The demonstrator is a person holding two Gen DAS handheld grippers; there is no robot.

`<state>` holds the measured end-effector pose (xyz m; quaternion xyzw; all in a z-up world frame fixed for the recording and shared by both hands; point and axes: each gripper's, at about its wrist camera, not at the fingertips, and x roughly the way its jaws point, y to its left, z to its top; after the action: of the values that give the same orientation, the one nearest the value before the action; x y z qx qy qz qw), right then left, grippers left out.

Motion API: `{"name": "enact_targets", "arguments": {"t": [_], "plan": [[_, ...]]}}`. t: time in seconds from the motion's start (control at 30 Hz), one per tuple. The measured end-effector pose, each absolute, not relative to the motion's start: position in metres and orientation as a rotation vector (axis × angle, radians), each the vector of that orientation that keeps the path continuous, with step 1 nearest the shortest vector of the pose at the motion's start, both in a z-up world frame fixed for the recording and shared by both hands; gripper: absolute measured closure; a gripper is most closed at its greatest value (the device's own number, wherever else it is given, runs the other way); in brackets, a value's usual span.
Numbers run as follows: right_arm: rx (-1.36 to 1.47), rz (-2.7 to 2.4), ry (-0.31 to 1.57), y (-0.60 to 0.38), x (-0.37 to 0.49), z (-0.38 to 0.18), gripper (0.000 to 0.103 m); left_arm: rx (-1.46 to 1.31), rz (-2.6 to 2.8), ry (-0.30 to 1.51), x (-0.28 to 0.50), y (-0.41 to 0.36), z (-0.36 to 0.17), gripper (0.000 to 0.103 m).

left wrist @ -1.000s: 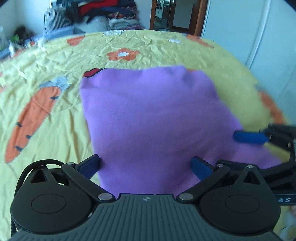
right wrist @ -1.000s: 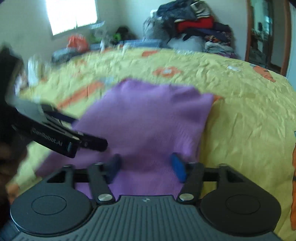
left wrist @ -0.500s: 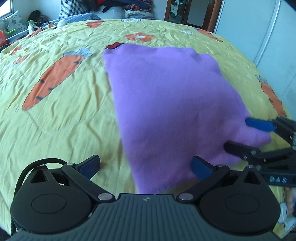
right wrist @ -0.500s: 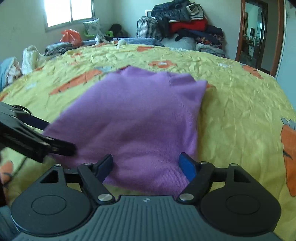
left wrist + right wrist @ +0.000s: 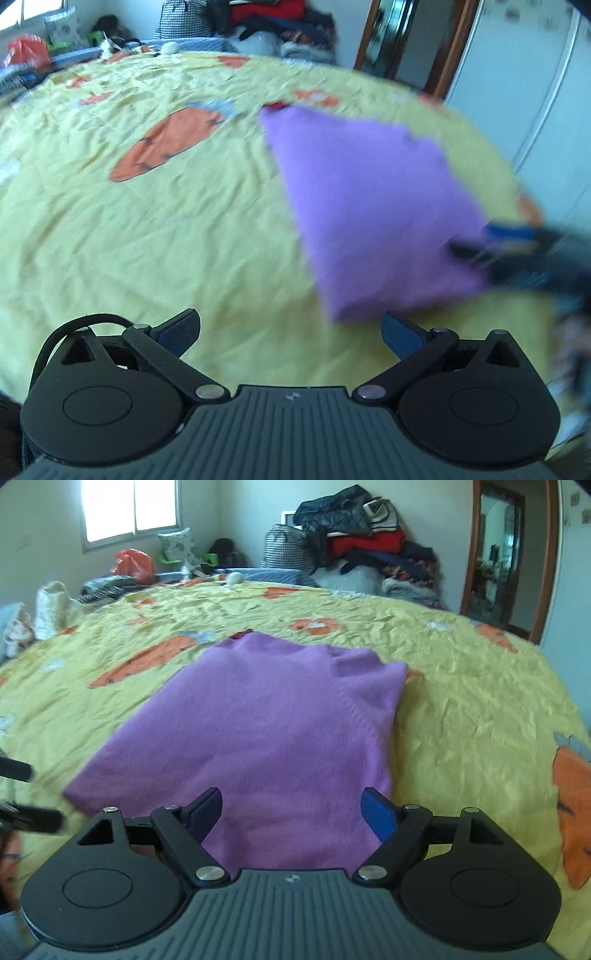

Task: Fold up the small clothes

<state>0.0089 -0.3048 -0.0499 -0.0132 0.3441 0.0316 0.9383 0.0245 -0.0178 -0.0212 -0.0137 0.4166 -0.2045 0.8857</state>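
A folded purple sweater (image 5: 369,206) lies flat on the yellow bed sheet (image 5: 166,229). My left gripper (image 5: 291,328) is open over bare sheet, just left of the sweater's near corner, with nothing between its fingers. In the right wrist view the sweater (image 5: 280,731) fills the middle. My right gripper (image 5: 291,806) stands open and wide at its near edge; fabric lies between the fingers, but the pads do not press on it. The right gripper (image 5: 517,243) shows as a blur at the sweater's right corner in the left wrist view. The left gripper's fingers (image 5: 22,794) show at the far left edge.
The sheet carries orange carrot prints (image 5: 166,144). A pile of clothes (image 5: 362,542) and a checked bag stand behind the bed. A wooden door frame (image 5: 476,554) is at the back right, a window (image 5: 129,506) and an orange bag (image 5: 135,566) at the back left.
My left gripper has moved left off the sweater onto bare sheet. The right gripper's jaws have spread wider and it has drawn back slightly. The sweater lies still.
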Motion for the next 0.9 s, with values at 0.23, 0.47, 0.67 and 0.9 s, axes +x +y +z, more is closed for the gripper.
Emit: {"name": "enact_targets", "arguments": {"t": [0.23,0.47,0.67,0.9], "plan": [[-0.035,0.097,0.733,-0.320,0.015,-0.046,0.012,-0.040,-0.581,0.816,0.031,-0.072,-0.031,0.000],[-0.069,0.074,0.749,-0.331,0.019,-0.059,0.009,0.224,-0.503,0.813,0.010,-0.098,-0.055,0.000],[-0.022,0.060,0.695,-0.338,0.024,-0.045,0.008,0.182,-0.440,0.858,0.026,-0.089,-0.044,0.000],[-0.016,0.060,0.650,-0.343,0.089,-0.039,0.008,0.146,-0.407,0.884,0.048,-0.090,-0.041,0.000]]}}
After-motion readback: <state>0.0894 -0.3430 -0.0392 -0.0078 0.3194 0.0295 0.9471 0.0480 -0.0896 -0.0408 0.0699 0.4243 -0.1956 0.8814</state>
